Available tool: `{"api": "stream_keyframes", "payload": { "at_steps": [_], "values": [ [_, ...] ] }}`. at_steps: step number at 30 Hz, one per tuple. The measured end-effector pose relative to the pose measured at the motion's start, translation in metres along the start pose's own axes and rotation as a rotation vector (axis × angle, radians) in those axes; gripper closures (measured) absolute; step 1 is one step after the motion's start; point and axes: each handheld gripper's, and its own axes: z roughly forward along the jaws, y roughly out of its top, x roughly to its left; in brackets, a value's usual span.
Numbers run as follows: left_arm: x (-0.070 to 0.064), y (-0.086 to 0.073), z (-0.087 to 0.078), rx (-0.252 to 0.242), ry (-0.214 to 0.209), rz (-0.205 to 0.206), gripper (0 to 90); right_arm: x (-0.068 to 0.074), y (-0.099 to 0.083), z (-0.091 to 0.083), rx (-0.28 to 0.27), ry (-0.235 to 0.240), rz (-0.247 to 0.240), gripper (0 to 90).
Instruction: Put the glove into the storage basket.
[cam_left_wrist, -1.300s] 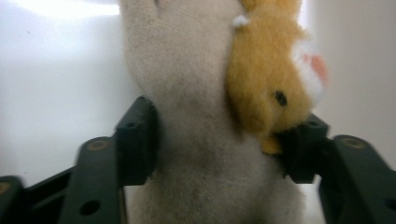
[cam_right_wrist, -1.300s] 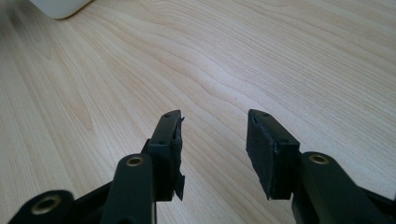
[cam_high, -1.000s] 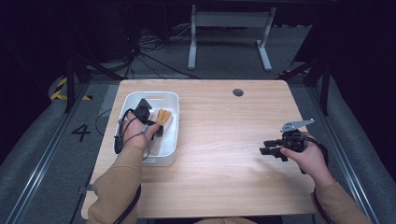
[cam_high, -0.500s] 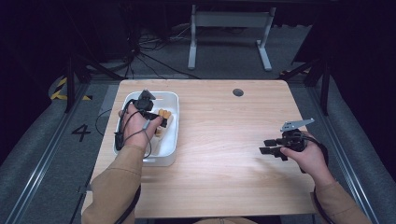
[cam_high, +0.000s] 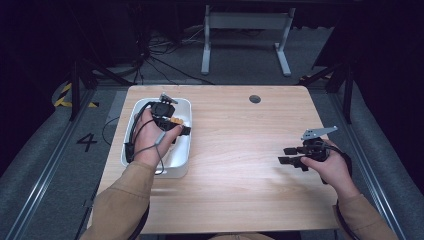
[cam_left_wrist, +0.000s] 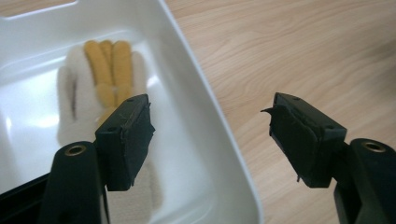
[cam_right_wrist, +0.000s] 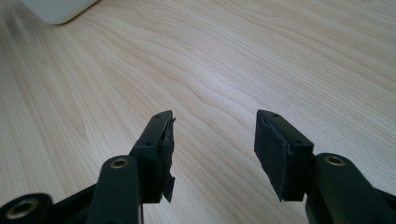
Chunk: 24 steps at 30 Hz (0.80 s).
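Left gripper view has my left claw (cam_left_wrist: 210, 140) spread wide and empty, straddling the right wall of the white tub (cam_left_wrist: 201, 93): one jaw hangs over the inside, the other over bare counter (cam_left_wrist: 303, 51). The glove (cam_left_wrist: 100, 88), cream with yellow-orange fingers, lies flat on the tub floor, partly behind the inner jaw and not touched by it. From the high view I see the same hand over the tub (cam_high: 131, 122) at the counter's left, the glove (cam_high: 176, 120) peeking out beside the claw (cam_high: 181, 131). My right claw (cam_high: 289, 155) sits well apart near the right edge, jaws open on nothing, with plain wood under it.

I judge this as the reach for the glove, grasp not yet made. Next I need to bring the left claw fully inside the tub, lower it so both jaws flank the glove, then close, keeping clear of the tub wall.
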Motion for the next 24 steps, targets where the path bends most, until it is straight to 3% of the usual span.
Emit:
{"api": "stream_keyframes", "payload": {
  "at_steps": [8,14,24],
  "values": [
    [-0.024,-0.005,-0.004,0.001,-0.047,0.105,30.0,0.001,-0.002,-0.001,0.002,0.001,0.000,47.4],
    [-0.039,-0.016,0.005,-0.014,-0.108,0.233,30.5,-0.001,-0.005,-0.001,0.006,0.000,0.005,47.3],
    [-0.057,-0.050,0.032,-0.019,-0.200,0.300,30.9,-0.002,-0.009,-0.001,0.004,0.008,-0.003,46.8]
  ]
}}
